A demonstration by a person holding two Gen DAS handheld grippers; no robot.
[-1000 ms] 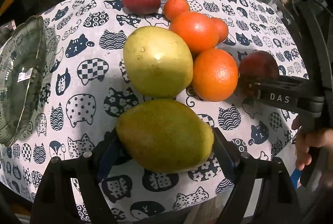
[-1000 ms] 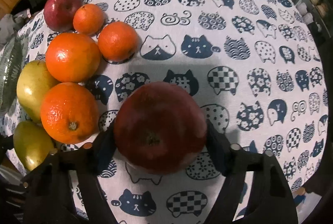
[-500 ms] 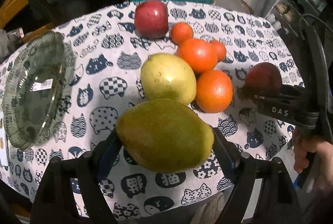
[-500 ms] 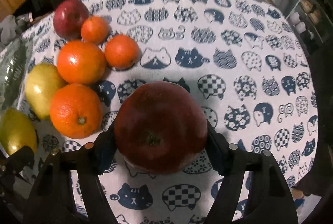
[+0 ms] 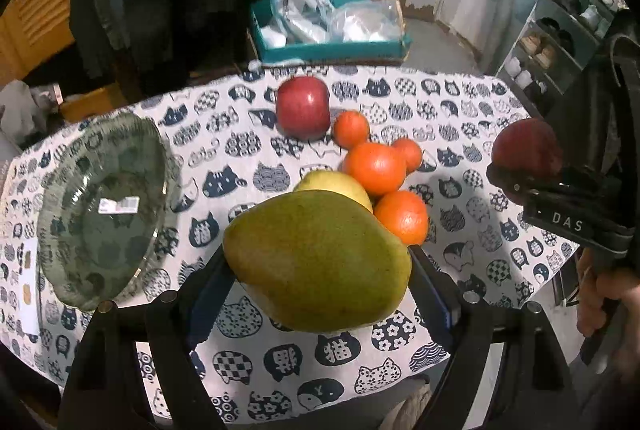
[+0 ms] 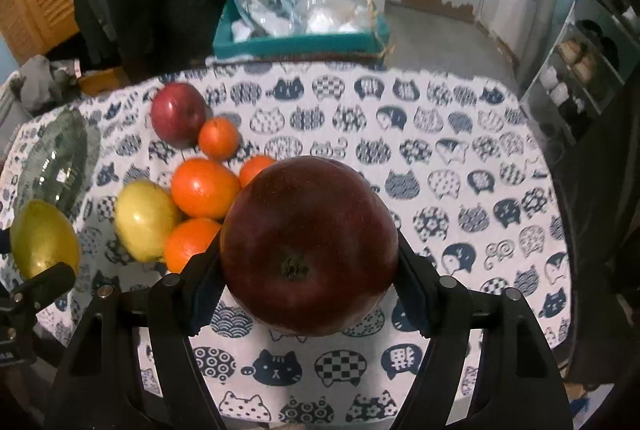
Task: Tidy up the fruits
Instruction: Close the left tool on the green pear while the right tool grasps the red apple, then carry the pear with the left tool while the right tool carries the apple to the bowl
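Observation:
My left gripper is shut on a large green pear, held above the cat-print tablecloth. My right gripper is shut on a dark red apple, also lifted off the cloth; that apple shows at the right of the left wrist view. On the table lie a second red apple, a yellow pear and several oranges. A ribbed glass bowl with a label inside sits at the left.
A teal box stuffed with plastic bags stands beyond the table's far edge. A shoe rack is at the right. A hand holds the right gripper's handle. A dark garment hangs at the back left.
Both grippers have risen with their fruit, so the table and remaining fruit look smaller and farther. The views tilted up, bringing the teal box and the room into sight.

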